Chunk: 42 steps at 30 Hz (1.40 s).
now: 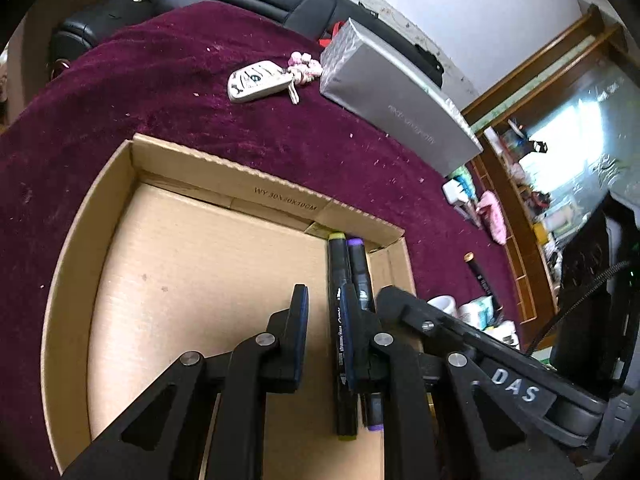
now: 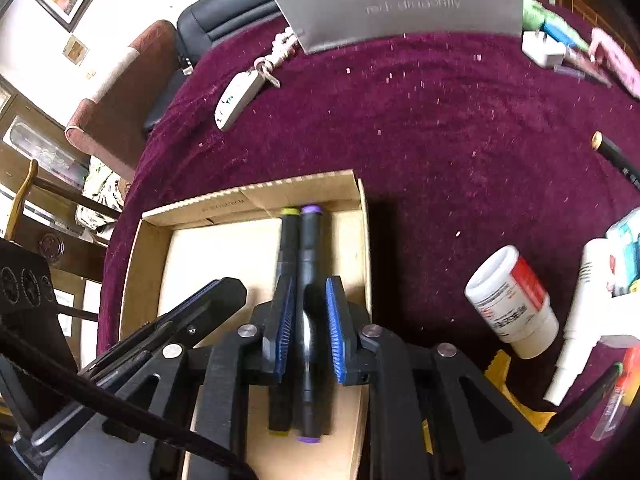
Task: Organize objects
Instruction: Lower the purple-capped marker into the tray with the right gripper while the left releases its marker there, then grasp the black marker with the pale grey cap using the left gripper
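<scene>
A shallow cardboard box (image 1: pixel 224 174) (image 2: pixel 248 200) sits on the maroon cloth (image 2: pixel 440 140). Two black markers lie side by side on the box floor along its right wall: one with yellow-green caps (image 1: pixel 338 264) (image 2: pixel 289 240) and one with purple caps (image 1: pixel 358 268) (image 2: pixel 310 240). My right gripper (image 2: pixel 311 282) (image 1: pixel 390 296) is open and straddles the purple marker, its blue pads just off it. My left gripper (image 1: pixel 322 292) (image 2: pixel 236 290) hangs over the box floor left of the markers, shut to a narrow slit with nothing in it.
Beyond the box lie a white key fob with a pink charm (image 1: pixel 256 84) (image 2: pixel 236 100) and a long grey carton (image 1: pixel 400 96) (image 2: pixel 400 4). To the right are a white pill bottle (image 2: pixel 512 300), a white spray bottle (image 2: pixel 580 320), a black pen (image 2: pixel 616 156) and a white charger (image 2: pixel 544 50).
</scene>
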Tool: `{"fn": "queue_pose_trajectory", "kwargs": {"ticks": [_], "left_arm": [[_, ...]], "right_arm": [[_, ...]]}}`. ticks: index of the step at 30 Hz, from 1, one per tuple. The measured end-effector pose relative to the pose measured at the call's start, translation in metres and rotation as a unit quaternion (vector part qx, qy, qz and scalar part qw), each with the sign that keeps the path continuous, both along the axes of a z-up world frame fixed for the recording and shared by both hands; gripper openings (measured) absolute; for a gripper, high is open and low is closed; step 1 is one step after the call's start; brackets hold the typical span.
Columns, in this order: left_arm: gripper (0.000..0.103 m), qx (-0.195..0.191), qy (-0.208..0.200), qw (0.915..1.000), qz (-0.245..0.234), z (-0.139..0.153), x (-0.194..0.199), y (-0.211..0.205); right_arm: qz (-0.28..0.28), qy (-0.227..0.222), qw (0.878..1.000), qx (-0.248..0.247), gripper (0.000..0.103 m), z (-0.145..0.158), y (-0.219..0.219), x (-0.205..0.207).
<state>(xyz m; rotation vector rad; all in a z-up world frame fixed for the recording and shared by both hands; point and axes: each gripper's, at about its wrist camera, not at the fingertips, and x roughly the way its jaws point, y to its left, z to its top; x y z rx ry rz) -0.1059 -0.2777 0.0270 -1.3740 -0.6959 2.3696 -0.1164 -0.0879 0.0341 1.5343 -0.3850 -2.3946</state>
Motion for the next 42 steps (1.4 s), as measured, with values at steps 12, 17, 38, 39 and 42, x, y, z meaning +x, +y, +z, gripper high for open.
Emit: {"fn": "queue_pose_trajectory", "kwargs": {"ticks": [12, 17, 38, 39, 42], "left_arm": [[0.040, 0.038, 0.075, 0.9959, -0.032, 0.071, 0.085, 0.018], [0.055, 0.005, 0.103, 0.9898, -0.098, 0.083, 0.123, 0.068], [0.054, -0.260, 0.056, 0.9140, -0.306, -0.011, 0.191, 0.237], [0.054, -0.236, 0.042, 0.9170, -0.319, -0.010, 0.193, 0.237], [0.054, -0.201, 0.032, 0.9249, -0.321, -0.002, 0.199, 0.237]], "right_arm": [[-0.039, 0.191, 0.980, 0.024, 0.048, 0.112, 0.082, 0.101], [-0.119, 0.317, 0.938, 0.073, 0.091, 0.147, 0.133, 0.188], [-0.217, 0.168, 0.959, -0.072, 0.102, 0.055, 0.267, 0.237], [-0.217, 0.168, 0.959, -0.073, 0.102, 0.054, 0.268, 0.237], [-0.215, 0.163, 0.959, -0.082, 0.102, 0.050, 0.270, 0.237]]}}
